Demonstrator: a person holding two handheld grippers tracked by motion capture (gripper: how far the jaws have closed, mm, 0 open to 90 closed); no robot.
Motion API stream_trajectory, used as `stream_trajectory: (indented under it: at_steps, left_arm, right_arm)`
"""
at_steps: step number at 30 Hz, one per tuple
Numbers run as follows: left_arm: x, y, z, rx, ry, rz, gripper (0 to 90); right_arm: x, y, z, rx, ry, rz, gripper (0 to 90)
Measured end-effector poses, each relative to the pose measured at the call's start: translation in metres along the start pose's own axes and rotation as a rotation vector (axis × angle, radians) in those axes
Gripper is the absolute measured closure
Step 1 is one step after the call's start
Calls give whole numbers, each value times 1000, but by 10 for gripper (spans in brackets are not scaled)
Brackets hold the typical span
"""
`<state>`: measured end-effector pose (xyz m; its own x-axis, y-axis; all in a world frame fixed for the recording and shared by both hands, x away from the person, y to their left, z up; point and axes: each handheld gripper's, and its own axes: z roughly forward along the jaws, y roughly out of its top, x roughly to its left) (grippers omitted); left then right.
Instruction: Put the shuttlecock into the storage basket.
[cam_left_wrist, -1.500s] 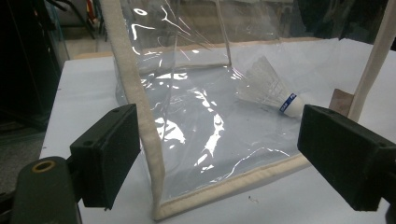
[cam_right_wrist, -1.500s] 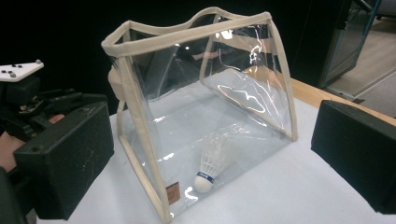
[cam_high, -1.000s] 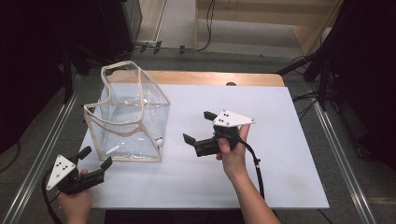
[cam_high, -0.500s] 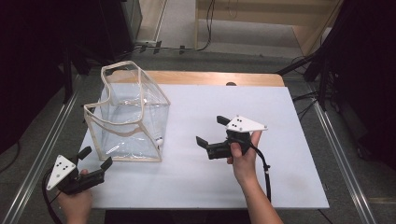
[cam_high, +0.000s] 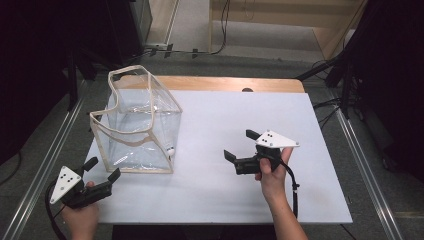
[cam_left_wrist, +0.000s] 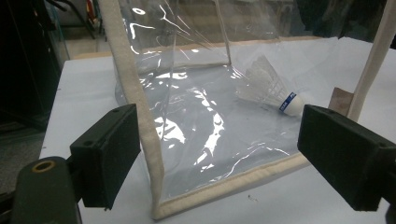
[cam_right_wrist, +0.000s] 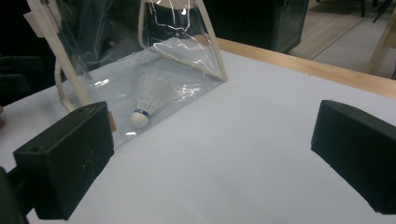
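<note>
On the white surface (cam_high: 215, 125), toward its left side, stands a clear plastic box-shaped pouch w/ cream fabric edging (cam_high: 137, 122), upright, mouth up and open. Inside it, on the bottom near the front right corner, lies a white feather shuttlecock w/ blue band at the cork (cam_left_wrist: 275, 93), on its side, cork toward the pouch wall; same item seen thru the plastic in the right gripper view (cam_right_wrist: 145, 105).

Left tool (cam_high: 100, 170) is at the front left corner of the surface, jaws wide apart, holding nothing; its view looks straight at the pouch's near corner seam, close but not touching as far as I can tell. Right tool (cam_high: 239, 145) hovers mid-surface, well apart from the pouch, jaws also spread wide, empty.

Risks, as I judge them:
- Pouch is light, floppy film. A push from the left tool on the corner seam could slide or tip it rather than grip it; shuttlecock would roll to another corner or spill out.
- Pinching only thin film, not the fabric edging, prob slips or crumples the wall.
- Reaching in from above w/ the right tool: rim sags inward, so a jaw could catch the edging and drag the whole pouch.
- Feathers are fragile; clamping on the skirt instead of the cork may crush them.
- Glare on the plastic hides exact wall position, so misjudged depth is likely.
</note>
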<state>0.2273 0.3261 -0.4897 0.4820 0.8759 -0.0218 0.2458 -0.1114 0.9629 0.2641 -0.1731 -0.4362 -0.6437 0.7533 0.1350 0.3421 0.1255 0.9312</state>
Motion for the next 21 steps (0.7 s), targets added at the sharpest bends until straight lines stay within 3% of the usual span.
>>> stream_trajectory:
  at_steps: [21]
  left_arm:
    - [0, 0, 0, -1, 1, 0, 138]
  right_arm:
    - [-35, -31, -42, 10, -114, 41, 0]
